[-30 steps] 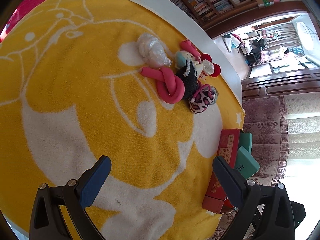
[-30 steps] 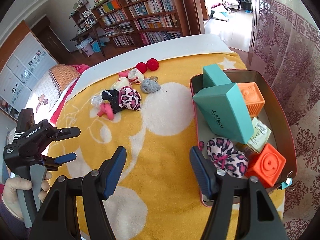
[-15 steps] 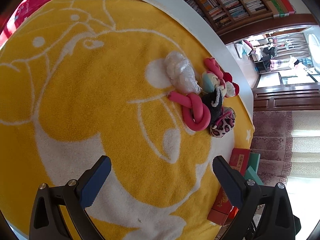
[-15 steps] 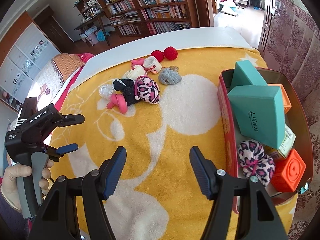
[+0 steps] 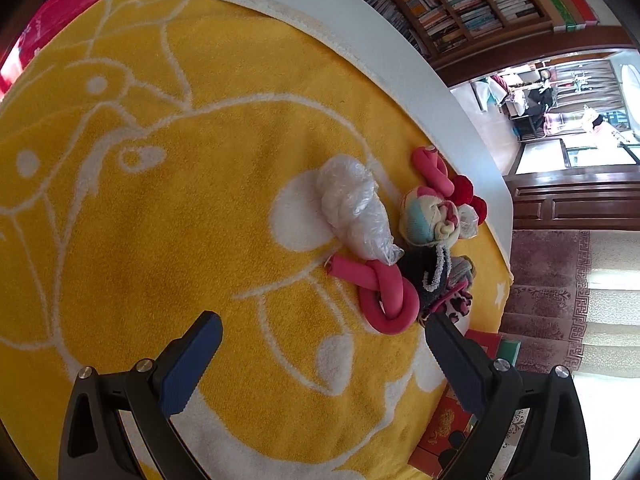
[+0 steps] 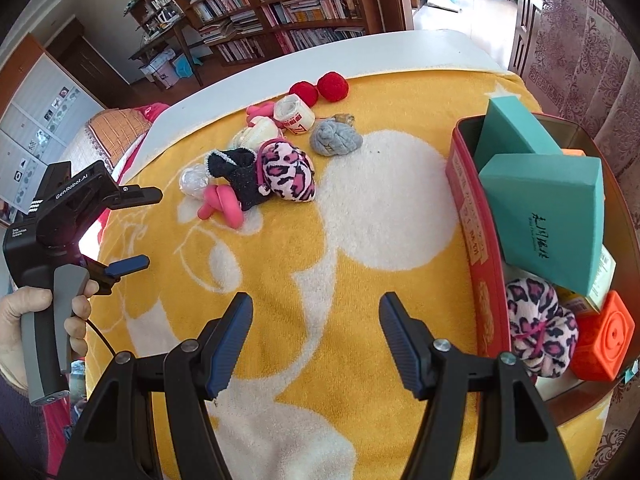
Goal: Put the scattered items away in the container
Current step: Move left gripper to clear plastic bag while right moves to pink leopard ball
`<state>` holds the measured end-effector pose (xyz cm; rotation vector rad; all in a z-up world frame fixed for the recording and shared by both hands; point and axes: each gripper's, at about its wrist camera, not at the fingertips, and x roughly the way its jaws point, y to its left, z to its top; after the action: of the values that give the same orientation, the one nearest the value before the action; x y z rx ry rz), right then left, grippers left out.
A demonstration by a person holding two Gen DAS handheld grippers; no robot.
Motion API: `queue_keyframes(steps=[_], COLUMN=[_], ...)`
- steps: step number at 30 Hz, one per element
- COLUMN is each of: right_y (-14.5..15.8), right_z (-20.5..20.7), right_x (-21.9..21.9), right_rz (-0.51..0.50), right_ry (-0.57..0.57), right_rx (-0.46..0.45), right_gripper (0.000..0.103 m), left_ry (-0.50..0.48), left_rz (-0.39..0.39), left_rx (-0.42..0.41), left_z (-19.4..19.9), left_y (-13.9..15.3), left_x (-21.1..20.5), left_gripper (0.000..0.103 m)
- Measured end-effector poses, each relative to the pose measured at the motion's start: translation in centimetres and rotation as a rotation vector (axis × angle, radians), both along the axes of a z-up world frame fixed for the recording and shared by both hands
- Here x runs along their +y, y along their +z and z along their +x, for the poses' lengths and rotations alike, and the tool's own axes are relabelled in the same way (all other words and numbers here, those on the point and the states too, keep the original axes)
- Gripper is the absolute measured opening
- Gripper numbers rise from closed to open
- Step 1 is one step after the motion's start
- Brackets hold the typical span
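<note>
A pile of small items lies on the yellow blanket [image 6: 360,264]: a pink knotted foam tube [image 5: 386,294] [image 6: 224,200], a clear plastic bag [image 5: 354,210], a black sock [image 6: 240,174], a leopard-print ball [image 6: 290,176], a grey ball [image 6: 336,138], a tape roll [image 6: 294,114] and two red pompoms [image 6: 332,86]. The red tin [image 6: 476,240] at the right holds teal boxes [image 6: 552,216], orange cubes [image 6: 604,336] and a leopard ball [image 6: 540,332]. My left gripper [image 5: 322,338] [image 6: 136,230] is open, short of the pile. My right gripper [image 6: 316,334] is open and empty over the blanket, left of the tin.
The blanket covers a white table [image 6: 360,46] whose far edge runs behind the pile. Bookshelves [image 6: 288,4] stand beyond it. A patterned curtain [image 6: 592,40] hangs right of the tin. The tin also shows at the lower right of the left wrist view [image 5: 444,428].
My left gripper has drawn back and swung left, so the pile sits farther right in its view. My right gripper has moved left, away from the tin. Both stay open.
</note>
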<state>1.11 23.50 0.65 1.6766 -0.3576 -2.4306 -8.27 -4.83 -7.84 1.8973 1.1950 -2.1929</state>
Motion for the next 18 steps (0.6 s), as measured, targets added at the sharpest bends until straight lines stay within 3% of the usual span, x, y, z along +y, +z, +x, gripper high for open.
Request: queue_keyframes(steps=[10,18], right_y=[-1.0,-1.6], right_z=[-1.7,-2.6], right_x=[-0.7,-0.8], right_rz=[0.007,0.021], right_ry=[-0.015,-0.025], right_rx=[-0.021,-0.036], right_gripper=[0.07,0.07], left_ry=[0.047,0.004], left_rz=[0.064,0.076], left_rx=[-0.006,-0.02], left_z=[-5.3,-7.5], left_y=[-1.3,-3.5], left_x=[-0.6,0.7], left_gripper=[0.102,0.102])
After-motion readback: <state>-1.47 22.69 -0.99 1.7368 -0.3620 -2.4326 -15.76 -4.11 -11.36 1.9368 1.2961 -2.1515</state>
